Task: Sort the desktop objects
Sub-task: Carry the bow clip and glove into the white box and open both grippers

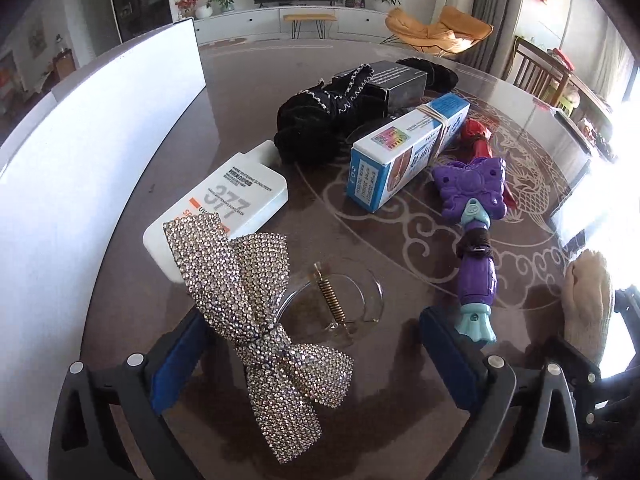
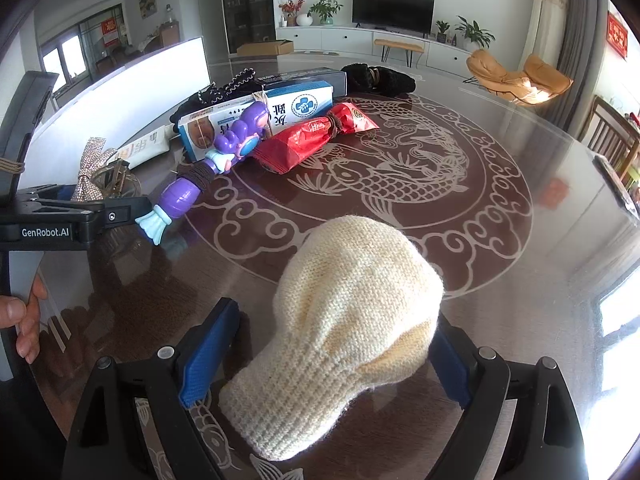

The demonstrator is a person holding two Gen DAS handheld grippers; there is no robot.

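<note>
My left gripper (image 1: 310, 320) stands wide open over the table. A rhinestone bow (image 1: 260, 320) lies between its blue pads, leaning against the left pad (image 1: 176, 360) and apart from the right one. Just beyond the bow is a clear claw clip (image 1: 340, 304). My right gripper (image 2: 336, 312) is open around a cream knit mitten (image 2: 352, 320). The mitten brushes the right pad, and a gap shows at the left pad (image 2: 208, 352). Further back lie a white sunscreen bottle (image 1: 224, 208), a blue-and-white box (image 1: 404, 152), a purple toy (image 1: 472, 200), a red packet (image 2: 316, 140) and black scrunchies (image 1: 316, 120).
A tall white panel (image 1: 100, 140) runs along the left side of the dark, carp-patterned glass table (image 2: 400, 184). A black box (image 1: 396, 80) sits behind the scrunchies. A person's hand (image 2: 24, 320) holds the left gripper. Wooden chairs stand beyond the right table edge.
</note>
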